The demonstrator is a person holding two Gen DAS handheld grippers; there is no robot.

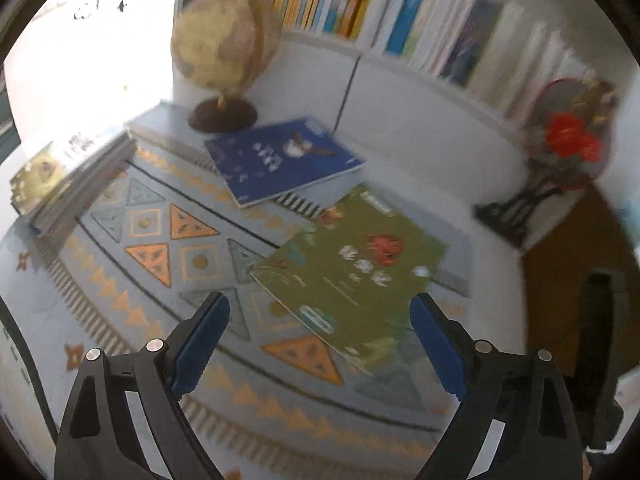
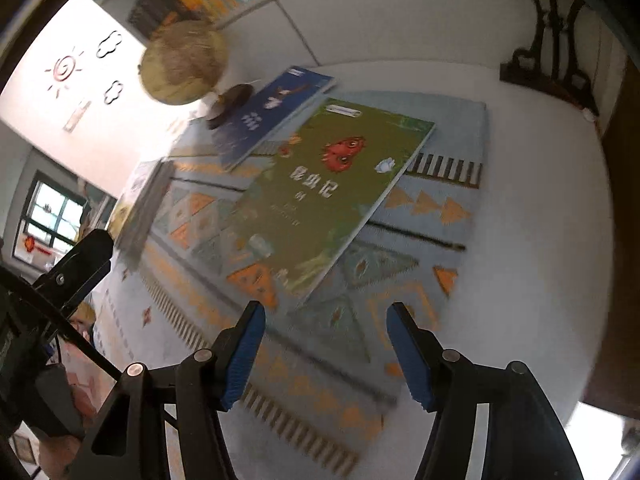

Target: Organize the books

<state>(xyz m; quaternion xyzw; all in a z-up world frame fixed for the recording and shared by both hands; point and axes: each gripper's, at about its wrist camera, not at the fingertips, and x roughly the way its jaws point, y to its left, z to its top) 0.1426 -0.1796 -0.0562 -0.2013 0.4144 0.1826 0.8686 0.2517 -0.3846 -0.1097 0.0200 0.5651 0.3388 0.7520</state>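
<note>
Two loose books lie on the runner; globe behind them, stack to the left.

A green book lies flat, its corner overlapping a blue book; a stack lies apart.

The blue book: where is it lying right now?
The blue book lies flat at the far end of the patterned mat, just in front of the globe, its near corner overlapped by the green book.
</note>
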